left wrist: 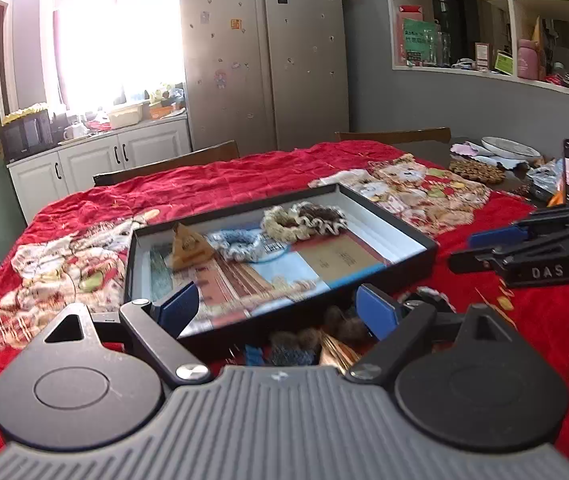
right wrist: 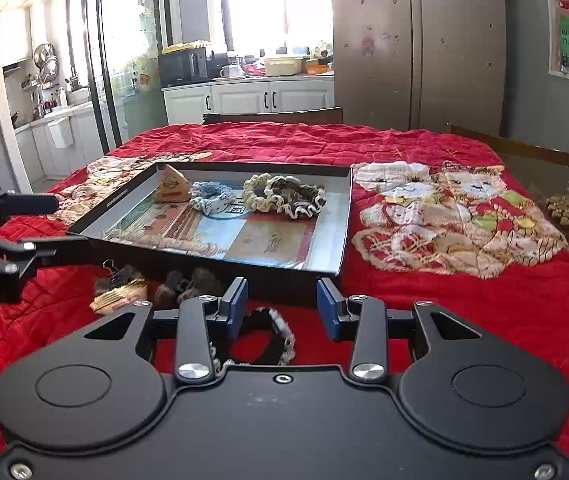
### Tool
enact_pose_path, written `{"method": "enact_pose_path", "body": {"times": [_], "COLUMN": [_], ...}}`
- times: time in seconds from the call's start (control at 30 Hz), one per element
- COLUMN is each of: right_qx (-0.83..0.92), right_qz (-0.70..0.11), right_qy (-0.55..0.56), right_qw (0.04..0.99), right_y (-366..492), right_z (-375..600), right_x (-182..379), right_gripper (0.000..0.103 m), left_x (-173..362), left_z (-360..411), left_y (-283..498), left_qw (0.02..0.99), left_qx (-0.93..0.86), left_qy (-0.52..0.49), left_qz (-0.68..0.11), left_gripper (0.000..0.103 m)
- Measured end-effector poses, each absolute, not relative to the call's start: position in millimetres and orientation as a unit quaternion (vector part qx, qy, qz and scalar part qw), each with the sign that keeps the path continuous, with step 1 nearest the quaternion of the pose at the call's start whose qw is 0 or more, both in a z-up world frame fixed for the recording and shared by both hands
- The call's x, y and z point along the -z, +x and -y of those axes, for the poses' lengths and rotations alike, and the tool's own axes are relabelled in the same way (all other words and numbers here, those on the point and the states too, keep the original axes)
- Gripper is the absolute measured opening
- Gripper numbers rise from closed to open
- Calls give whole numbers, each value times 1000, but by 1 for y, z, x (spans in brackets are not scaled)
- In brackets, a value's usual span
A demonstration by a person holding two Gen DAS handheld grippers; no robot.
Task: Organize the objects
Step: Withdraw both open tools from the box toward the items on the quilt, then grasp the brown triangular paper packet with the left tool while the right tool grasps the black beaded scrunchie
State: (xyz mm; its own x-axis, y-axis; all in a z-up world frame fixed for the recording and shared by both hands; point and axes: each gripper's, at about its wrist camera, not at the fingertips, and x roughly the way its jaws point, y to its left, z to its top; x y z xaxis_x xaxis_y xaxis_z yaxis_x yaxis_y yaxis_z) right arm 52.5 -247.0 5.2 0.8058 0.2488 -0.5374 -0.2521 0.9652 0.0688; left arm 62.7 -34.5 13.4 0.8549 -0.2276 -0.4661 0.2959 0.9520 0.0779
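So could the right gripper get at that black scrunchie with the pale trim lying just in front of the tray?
Probably yes. The right gripper is open, and the black, pale-trimmed scrunchie lies on the red quilt just below its fingers, nothing covering it.

Fridge [left wrist: 262,52], microwave [right wrist: 183,65] and shelves [left wrist: 500,20] behind.

Scrunchies [right wrist: 284,196] lie in tray [right wrist: 346,216] on quilt [right wrist: 444,300].

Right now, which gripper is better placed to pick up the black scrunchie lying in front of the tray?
Right. The right gripper is open, and the black scrunchie lies directly between its fingers, whereas the left gripper faces the tray.
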Motion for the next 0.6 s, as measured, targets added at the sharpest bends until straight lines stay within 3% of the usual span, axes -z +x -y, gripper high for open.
{"method": "enact_pose_path", "body": {"times": [0.1, 0.33, 0.47, 0.6], "right_qx": [-133, -129, -124, -127], "right_qz": [-284, -294, -295, -297], "right_qy": [4, 16, 14, 20], "right_qw": [950, 947, 947, 946], "right_y": [47, 44, 45, 47], "right_z": [249, 250, 247, 248], "right_x": [2, 20, 27, 31], "right_gripper": [34, 28, 28, 28], "left_x": [-6, 11, 22, 32], "left_z": [39, 56, 63, 66], "left_y": [51, 41, 42, 45], "left_qw": [959, 955, 948, 944], "left_qx": [142, 152, 162, 167], "left_qy": [81, 94, 97, 95], "left_qz": [-232, -237, -254, -270], "left_gripper": [89, 63, 51, 46]}}
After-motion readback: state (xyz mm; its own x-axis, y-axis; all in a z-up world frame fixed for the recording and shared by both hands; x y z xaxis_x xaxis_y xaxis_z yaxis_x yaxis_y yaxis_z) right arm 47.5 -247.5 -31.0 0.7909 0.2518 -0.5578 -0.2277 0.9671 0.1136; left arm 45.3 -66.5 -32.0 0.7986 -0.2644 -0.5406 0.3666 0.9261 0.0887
